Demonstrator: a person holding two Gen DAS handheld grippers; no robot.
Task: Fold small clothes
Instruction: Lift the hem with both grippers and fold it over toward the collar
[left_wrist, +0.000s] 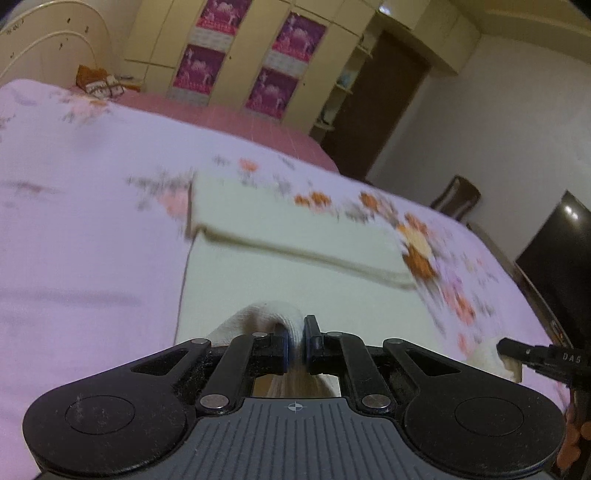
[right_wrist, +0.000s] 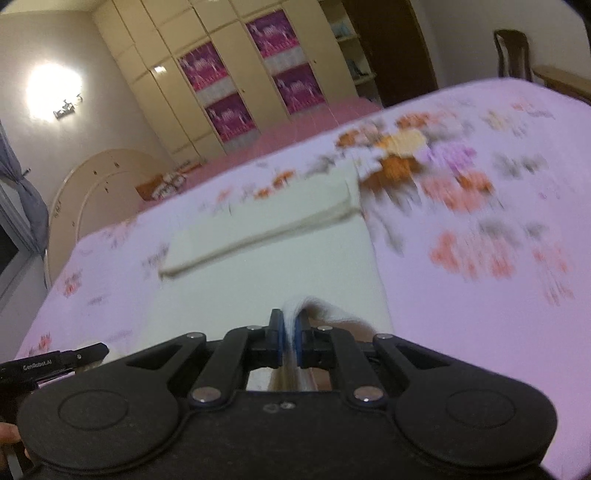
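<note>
Both grippers' fingers (left_wrist: 282, 345) pinching cream cloth's (left_wrist: 288, 221) near edge, bedspread (left_wrist: 92, 258) around

Cream garment (left_wrist: 295, 229) soft matt knit cloth; floral bedsheet (left_wrist: 92, 240) smooth cloth; tongs (left_wrist: 295, 349) matt black plastic.

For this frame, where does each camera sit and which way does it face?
Left wrist: on the left tongs, looking down-forward over the cream cloth on the bed; right tongs at right.
Right wrist: on the right tongs, same direction; left tongs, a hand's edge at left.
Shared: cloth, bed, wardrobe.
</note>
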